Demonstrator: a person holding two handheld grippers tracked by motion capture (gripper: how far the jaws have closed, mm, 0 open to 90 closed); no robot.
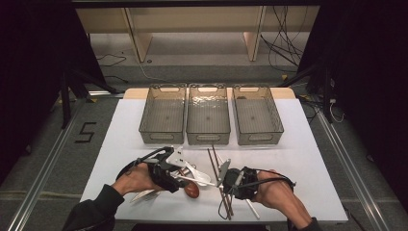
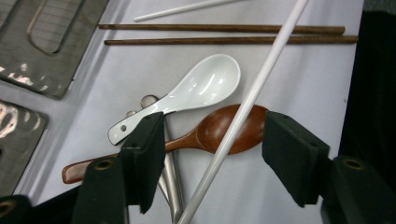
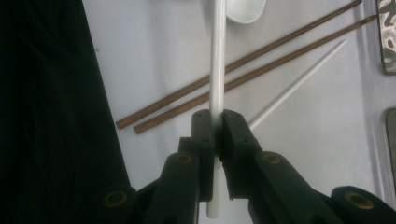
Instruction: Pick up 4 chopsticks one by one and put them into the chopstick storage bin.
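White chopstick (image 3: 217,60), smooth glossy rod, clamped in right gripper (image 3: 216,122), slanting over wooden spoon (image 2: 224,130). Left gripper (image 2: 212,154) jaws half-wide, straddling that spoon, pads clear. Beside: white ceramic soup spoon (image 2: 201,86), metal handle (image 2: 170,179), maybe spoon. Two brown wooden chopsticks (image 2: 224,29), second white chopstick (image 3: 299,86). Three clear ribbed bins (image 1: 208,118).

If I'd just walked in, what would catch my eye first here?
Probably the right gripper, clamped on a white chopstick that slants over a pile of spoons near the table's front edge. The left gripper hangs open over a brown wooden spoon, with a white spoon beside it. Behind stand three empty bins in a row.
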